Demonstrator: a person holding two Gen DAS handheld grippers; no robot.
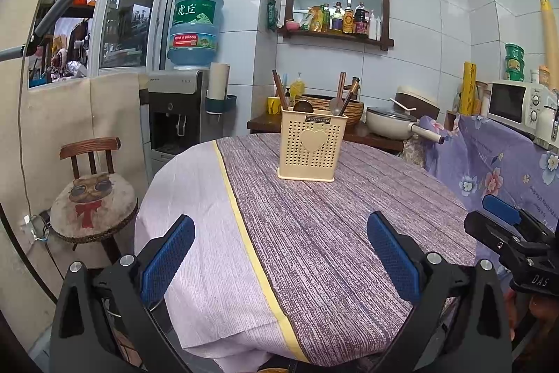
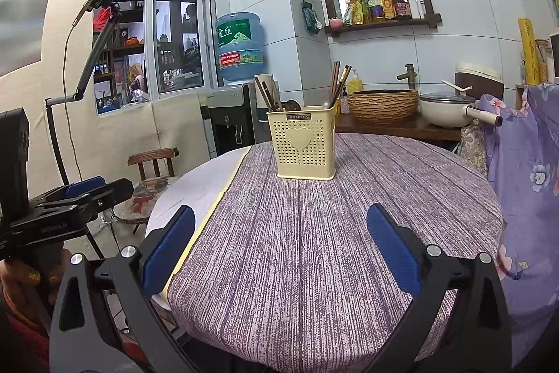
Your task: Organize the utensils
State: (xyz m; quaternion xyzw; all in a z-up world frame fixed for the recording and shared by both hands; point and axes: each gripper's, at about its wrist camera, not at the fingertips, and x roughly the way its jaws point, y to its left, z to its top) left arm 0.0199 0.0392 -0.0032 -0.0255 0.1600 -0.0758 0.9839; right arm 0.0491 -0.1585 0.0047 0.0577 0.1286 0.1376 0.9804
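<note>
My left gripper point(image 1: 281, 254) and right gripper point(image 2: 281, 247) hang spread wide and empty over the near edge of the table point(image 2: 314, 250). Farther in stands the cream utensil holder point(image 2: 303, 142), upright, with chopsticks point(image 2: 340, 83) and spoons point(image 1: 336, 105) poking out of it.

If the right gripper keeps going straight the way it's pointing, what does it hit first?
Probably the cream utensil holder. The right gripper is open above the purple tablecloth, with nothing visible between; depth is uncertain.
</note>
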